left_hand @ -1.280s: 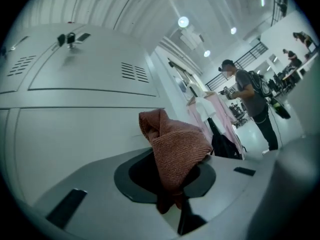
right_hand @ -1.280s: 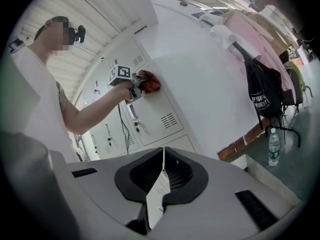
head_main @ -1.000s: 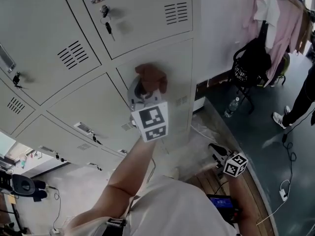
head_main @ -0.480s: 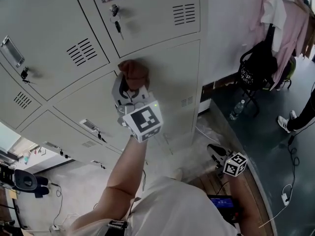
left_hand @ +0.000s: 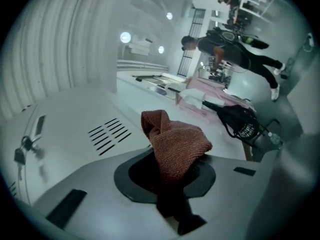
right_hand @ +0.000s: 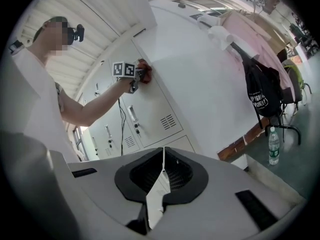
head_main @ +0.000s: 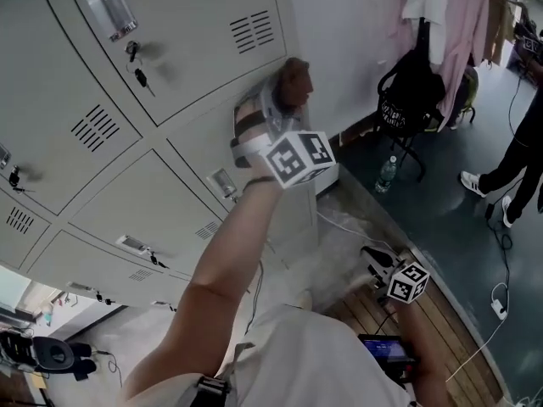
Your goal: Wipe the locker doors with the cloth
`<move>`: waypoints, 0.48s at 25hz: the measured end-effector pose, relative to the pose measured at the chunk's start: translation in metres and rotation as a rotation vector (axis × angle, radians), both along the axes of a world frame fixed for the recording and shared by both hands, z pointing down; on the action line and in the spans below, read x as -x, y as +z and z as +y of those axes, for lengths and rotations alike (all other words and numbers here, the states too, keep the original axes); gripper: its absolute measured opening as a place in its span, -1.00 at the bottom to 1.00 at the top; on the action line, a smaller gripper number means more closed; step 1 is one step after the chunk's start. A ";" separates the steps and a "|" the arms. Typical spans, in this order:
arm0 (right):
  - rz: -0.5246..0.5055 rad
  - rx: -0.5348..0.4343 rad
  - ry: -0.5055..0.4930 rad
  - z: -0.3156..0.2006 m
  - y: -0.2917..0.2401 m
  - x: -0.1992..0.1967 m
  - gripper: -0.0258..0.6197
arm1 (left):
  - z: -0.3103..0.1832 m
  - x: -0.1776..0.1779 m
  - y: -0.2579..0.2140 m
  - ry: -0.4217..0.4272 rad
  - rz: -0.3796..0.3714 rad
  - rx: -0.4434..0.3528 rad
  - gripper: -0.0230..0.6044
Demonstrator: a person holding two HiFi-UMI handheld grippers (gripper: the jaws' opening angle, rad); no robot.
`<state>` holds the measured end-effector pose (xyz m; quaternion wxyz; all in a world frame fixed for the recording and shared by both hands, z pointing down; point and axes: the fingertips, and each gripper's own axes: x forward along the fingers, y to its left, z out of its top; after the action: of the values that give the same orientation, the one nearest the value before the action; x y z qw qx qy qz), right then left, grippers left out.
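While the right gripper (right_hand: pixel 162 181) hangs low by the person's hip, jaws pressed together on nothing, the left gripper (head_main: pixel 284 100) clamps the brown cloth (left_hand: pixel 175 144) against the locker door (head_main: pixel 208 142), now at its upper right edge instead of its upper left.

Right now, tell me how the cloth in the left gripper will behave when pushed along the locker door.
The cloth bunches and folds above the left gripper, so it is probably floppy and will squash against the locker door. Its ribbed knit likely drags rather than slips. It stands up from a small pinch, so probably light.
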<state>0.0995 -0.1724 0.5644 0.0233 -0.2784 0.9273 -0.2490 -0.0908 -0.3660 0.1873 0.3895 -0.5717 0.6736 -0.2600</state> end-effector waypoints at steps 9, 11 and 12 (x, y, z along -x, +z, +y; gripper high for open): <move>0.010 -0.038 0.020 -0.008 -0.004 -0.012 -0.86 | -0.006 -0.003 0.078 -0.038 -0.178 0.128 -0.70; 0.014 -0.078 -0.017 -0.024 -0.012 -0.003 -0.86 | 0.011 0.037 0.048 -0.089 -0.117 0.039 -0.70; 0.017 -0.073 -0.011 -0.021 -0.015 0.000 -0.86 | 0.022 0.050 0.034 -0.086 -0.092 0.022 -0.70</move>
<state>0.0999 -0.1930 0.5490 0.0242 -0.2745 0.9375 -0.2126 -0.1407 -0.3439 0.2214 0.4023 -0.5338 0.6762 -0.3098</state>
